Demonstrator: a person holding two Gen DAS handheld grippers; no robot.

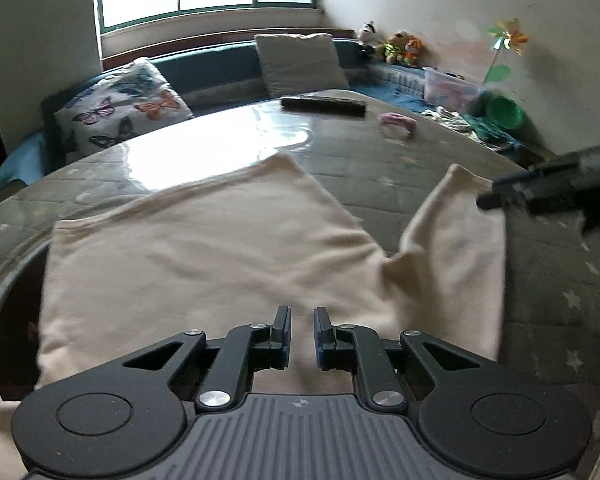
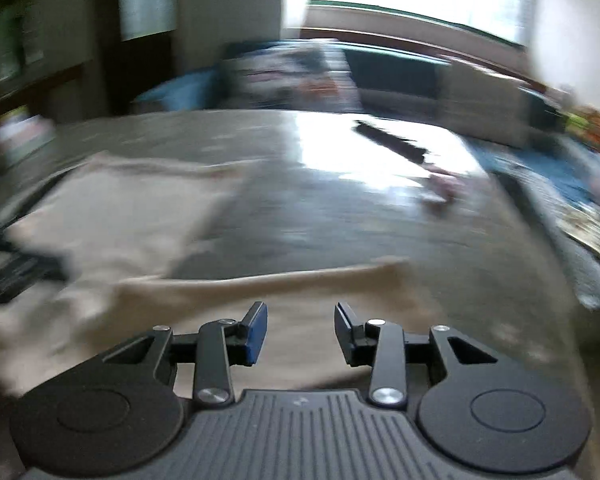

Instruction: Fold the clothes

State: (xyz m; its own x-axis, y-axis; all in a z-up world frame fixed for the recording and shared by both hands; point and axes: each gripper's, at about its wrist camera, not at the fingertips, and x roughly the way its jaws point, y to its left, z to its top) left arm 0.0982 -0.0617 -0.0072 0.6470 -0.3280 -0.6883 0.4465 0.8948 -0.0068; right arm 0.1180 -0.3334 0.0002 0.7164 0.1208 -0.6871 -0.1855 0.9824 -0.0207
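Note:
A cream garment point(image 1: 204, 256) lies spread on the round glass-topped table point(image 1: 380, 168), which has a grey star-patterned cloth under the glass. One sleeve point(image 1: 452, 240) sticks out to the right. My left gripper point(image 1: 302, 322) sits low over the garment's near part, its jaws almost together and cream fabric filling the slit. The right gripper point(image 1: 486, 200) reaches in from the right, right at the sleeve's far edge. In the blurred right wrist view that gripper point(image 2: 300, 316) stands open above the cream fabric point(image 2: 300, 284), nothing between its fingers.
A flat black object point(image 1: 323, 105) and a small pink item point(image 1: 398, 120) lie at the table's far side. A bench beyond holds a butterfly pillow point(image 1: 128, 108), a grey pillow point(image 1: 300, 64), plush toys point(image 1: 400, 48), a plastic tub point(image 1: 452, 84) and a green bucket point(image 1: 504, 112).

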